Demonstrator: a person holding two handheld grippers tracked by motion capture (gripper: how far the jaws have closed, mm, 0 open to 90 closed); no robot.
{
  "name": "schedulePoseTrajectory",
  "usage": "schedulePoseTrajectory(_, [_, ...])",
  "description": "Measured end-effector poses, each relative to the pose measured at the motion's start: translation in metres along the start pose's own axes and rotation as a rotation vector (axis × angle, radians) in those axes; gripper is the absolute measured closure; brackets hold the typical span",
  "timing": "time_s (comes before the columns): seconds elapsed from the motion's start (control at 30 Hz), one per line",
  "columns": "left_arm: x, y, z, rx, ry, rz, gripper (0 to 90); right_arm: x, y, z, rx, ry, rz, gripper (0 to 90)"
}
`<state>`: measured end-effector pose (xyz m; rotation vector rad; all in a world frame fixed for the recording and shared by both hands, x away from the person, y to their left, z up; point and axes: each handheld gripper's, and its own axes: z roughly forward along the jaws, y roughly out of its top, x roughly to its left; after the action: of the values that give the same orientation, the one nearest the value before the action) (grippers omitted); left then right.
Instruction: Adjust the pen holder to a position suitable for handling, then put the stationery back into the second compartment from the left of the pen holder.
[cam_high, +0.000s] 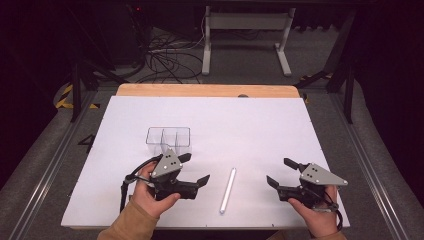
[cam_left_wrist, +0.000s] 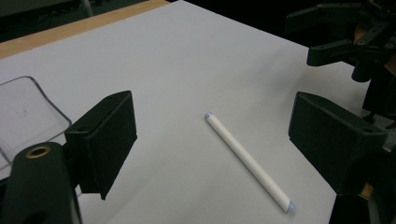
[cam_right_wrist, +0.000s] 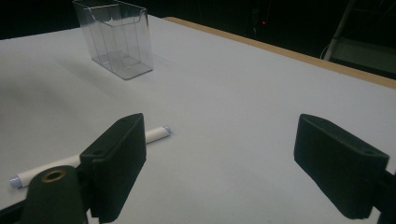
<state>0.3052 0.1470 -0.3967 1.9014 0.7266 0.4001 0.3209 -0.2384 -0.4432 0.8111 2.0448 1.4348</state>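
Two sets of tongs, my left (cam_high: 194, 169) and right (cam_high: 278, 172), hover spread and empty over the white tabletop (cam_high: 250, 125); between them, nearer my left, lies a slim white cylindrical stick (cam_high: 228, 190), long axis running away from me.

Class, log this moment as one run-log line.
left gripper: open | right gripper: open | white tube: flat on table between them | clear organizer: upright

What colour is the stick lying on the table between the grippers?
The stick is white with pale bluish end caps, clearest in the left gripper view.
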Motion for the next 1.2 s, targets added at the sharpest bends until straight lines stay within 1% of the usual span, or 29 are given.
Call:
schedulePoseTrajectory(0.03, [-0.002,0.002,0.002,0.002,-0.008,-0.002,16.6,0.0,0.0,0.0,-0.001,0.001,0.0,17.9])
schedulePoseTrajectory(0.2, [-0.005,0.004,0.006,0.011,-0.008,0.009,17.3,-0.001,0.0,0.0,0.0,-0.002,0.0,17.8])
schedulePoseTrajectory(0.23, [-0.006,0.004,0.008,0.027,-0.003,0.006,17.6,-0.001,0.0,0.0,0.0,-0.001,0.0,17.9])
schedulePoseTrajectory(0.3, [-0.007,0.006,0.011,0.06,0.004,-0.014,19.4,0.0,0.0,0.0,0.0,-0.001,0.001,17.9])
schedulePoseTrajectory(0.33, [-0.008,0.007,0.012,0.069,-0.001,-0.025,20.0,0.0,0.0,0.0,-0.001,0.002,0.001,17.9])
schedulePoseTrajectory(0.37, [-0.008,0.007,0.012,0.069,-0.001,-0.025,20.1,0.0,0.0,0.0,-0.001,0.002,0.001,17.9])
schedulePoseTrajectory(0.4, [-0.01,0.009,0.015,0.091,-0.014,-0.048,20.2,0.0,0.0,0.0,0.001,0.0,0.003,17.9])
schedulePoseTrajectory(0.47, [-0.011,0.011,0.017,0.106,-0.017,-0.056,20.5,-0.001,0.0,0.0,0.002,0.001,0.004,17.9])
schedulePoseTrajectory(0.5, [-0.011,0.011,0.017,0.106,-0.017,-0.056,20.9,-0.001,0.0,0.0,0.002,0.001,0.005,17.9])
schedulePoseTrajectory(0.53, [-0.013,0.013,0.02,0.131,-0.022,-0.067,21.2,0.0,0.0,0.0,-0.001,0.003,0.003,17.9])
schedulePoseTrajectory(0.63, [-0.015,0.017,0.025,0.167,-0.03,-0.084,21.7,0.0,0.001,0.0,-0.004,0.001,0.002,17.9])
schedulePoseTrajectory(0.67, [-0.015,0.017,0.025,0.167,-0.03,-0.084,21.7,-0.001,0.001,0.0,-0.007,0.001,0.001,17.9])
schedulePoseTrajectory(0.7, [-0.015,0.02,0.028,0.187,-0.035,-0.095,21.7,-0.001,0.001,-0.001,-0.008,0.001,0.002,17.9])
schedulePoseTrajectory(0.87, [-0.014,0.027,0.035,0.234,-0.045,-0.122,22.5,-0.002,0.002,-0.001,-0.011,-0.003,0.006,17.5])
schedulePoseTrajectory(0.97, [-0.014,0.029,0.039,0.264,-0.036,-0.135,22.6,-0.002,0.002,-0.001,-0.014,-0.004,0.001,16.9])
schedulePoseTrajectory(1.07, [-0.013,0.031,0.045,0.3,-0.047,-0.158,22.8,-0.003,0.002,-0.001,-0.022,-0.014,0.006,17.0])
schedulePoseTrajectory(1.1, [-0.012,0.032,0.047,0.314,-0.049,-0.162,22.9,-0.003,0.002,-0.001,-0.022,-0.021,0.016,17.0])
schedulePoseTrajectory(1.17, [-0.012,0.033,0.051,0.326,-0.049,-0.177,24.0,-0.004,0.002,-0.001,-0.028,-0.025,0.035,17.0])
schedulePoseTrajectory(1.2, [-0.012,0.033,0.053,0.333,-0.045,-0.184,24.6,-0.004,0.002,-0.001,-0.033,-0.025,0.035,17.0])
